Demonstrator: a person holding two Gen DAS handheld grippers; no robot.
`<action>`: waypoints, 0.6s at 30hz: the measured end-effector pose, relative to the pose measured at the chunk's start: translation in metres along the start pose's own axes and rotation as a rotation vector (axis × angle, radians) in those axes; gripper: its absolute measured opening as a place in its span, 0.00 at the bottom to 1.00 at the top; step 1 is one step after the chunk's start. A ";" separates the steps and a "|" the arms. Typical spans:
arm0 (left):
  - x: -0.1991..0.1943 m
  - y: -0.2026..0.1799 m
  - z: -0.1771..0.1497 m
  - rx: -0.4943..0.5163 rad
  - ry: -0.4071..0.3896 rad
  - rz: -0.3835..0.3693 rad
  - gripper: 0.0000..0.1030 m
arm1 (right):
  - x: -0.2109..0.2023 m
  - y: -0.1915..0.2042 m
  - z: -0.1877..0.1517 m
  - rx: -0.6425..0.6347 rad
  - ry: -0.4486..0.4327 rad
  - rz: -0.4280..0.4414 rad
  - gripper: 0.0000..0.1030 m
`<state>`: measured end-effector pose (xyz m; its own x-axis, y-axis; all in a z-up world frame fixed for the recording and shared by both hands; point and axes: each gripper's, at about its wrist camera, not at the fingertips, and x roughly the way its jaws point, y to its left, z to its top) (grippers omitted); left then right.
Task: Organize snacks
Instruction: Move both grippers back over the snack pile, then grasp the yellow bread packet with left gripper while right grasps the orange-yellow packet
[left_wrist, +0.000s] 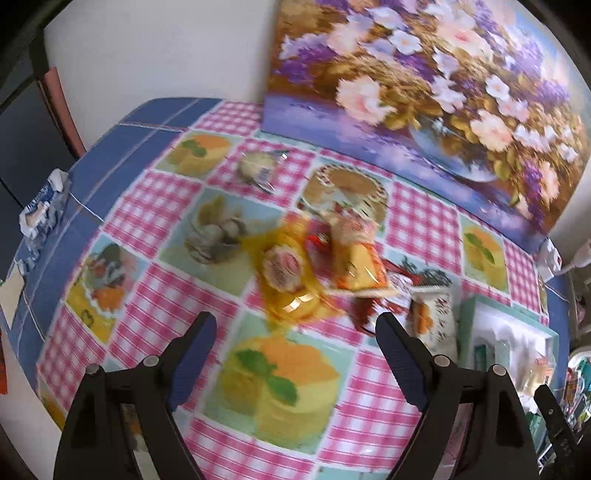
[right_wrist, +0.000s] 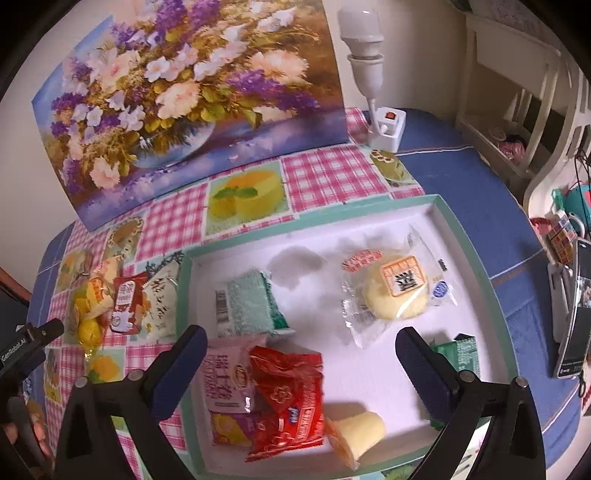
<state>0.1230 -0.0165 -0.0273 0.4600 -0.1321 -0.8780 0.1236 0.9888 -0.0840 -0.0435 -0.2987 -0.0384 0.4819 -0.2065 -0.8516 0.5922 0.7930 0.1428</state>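
My left gripper (left_wrist: 295, 319) is open over the checked tablecloth, nothing between its fingers. Just beyond it lies a heap of snacks: a yellow-wrapped roll cake (left_wrist: 284, 273), an orange packet (left_wrist: 360, 269), a red packet (left_wrist: 391, 295) and a white floral packet (left_wrist: 434, 317). A clear-wrapped snack (left_wrist: 258, 168) lies alone further back. My right gripper (right_wrist: 301, 334) hangs open over a white tray (right_wrist: 332, 240) with a mint rim. In the tray are a mint-green packet (right_wrist: 251, 306), a round pale cake (right_wrist: 395, 291), a pink packet (right_wrist: 225, 373), a red packet (right_wrist: 291, 391), a yellow cake (right_wrist: 354, 432) and a green packet (right_wrist: 458, 354).
A flower painting (right_wrist: 184, 92) leans on the wall behind the table. A white lamp and socket block (right_wrist: 384, 125) stand at the back right. A phone (right_wrist: 576, 314) stands right of the tray. A tissue pack (left_wrist: 44, 206) lies at the table's left edge.
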 end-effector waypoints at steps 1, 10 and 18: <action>-0.001 0.004 0.002 -0.003 -0.006 0.002 0.86 | -0.001 0.004 0.001 0.000 -0.002 0.017 1.00; 0.009 0.041 0.020 -0.082 0.005 -0.031 0.86 | -0.002 0.074 0.009 -0.105 -0.051 0.113 1.00; 0.034 0.062 0.031 -0.161 0.064 -0.105 0.86 | 0.023 0.137 0.006 -0.204 -0.024 0.164 1.00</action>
<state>0.1731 0.0379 -0.0475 0.3949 -0.2354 -0.8880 0.0233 0.9689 -0.2465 0.0524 -0.1988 -0.0352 0.5778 -0.0771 -0.8125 0.3637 0.9155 0.1718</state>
